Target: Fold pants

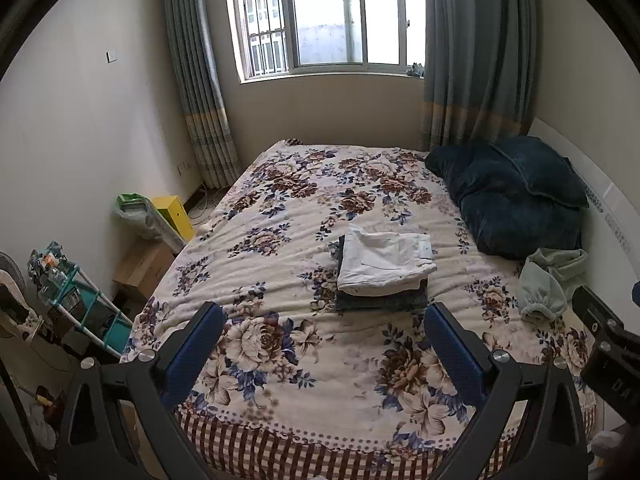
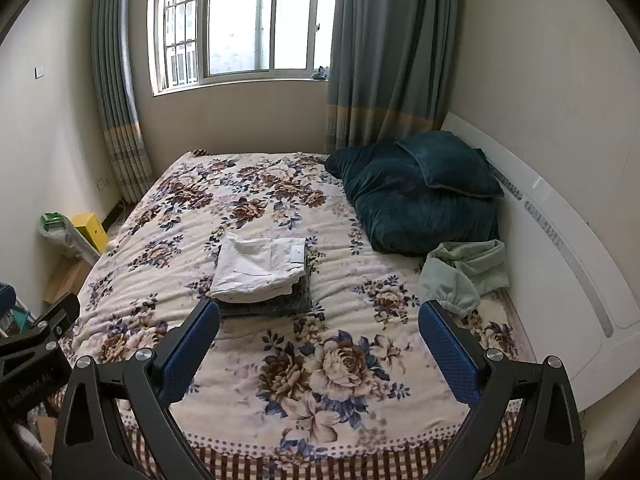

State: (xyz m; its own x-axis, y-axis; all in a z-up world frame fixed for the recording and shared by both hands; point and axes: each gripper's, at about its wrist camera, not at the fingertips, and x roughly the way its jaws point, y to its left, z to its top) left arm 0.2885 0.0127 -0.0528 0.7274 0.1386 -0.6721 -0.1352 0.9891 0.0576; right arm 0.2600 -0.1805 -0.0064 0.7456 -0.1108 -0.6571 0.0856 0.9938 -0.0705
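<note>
Lying crumpled by the bed's (image 2: 280, 408) right edge, the green pants (image 2: 460, 272) sat nearer the right gripper (image 2: 318, 320); both the right and the left gripper (image 1: 324, 320) gaped wide, empty.

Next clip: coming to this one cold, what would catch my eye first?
The floral bedspread fills both views, with a neat stack of folded pants at its middle, white pair on top. A heap of dark teal pillows sits against the headboard, with a crumpled pale green garment just in front of it. Both the left gripper and the right gripper hang open and empty over the near edge.
</note>
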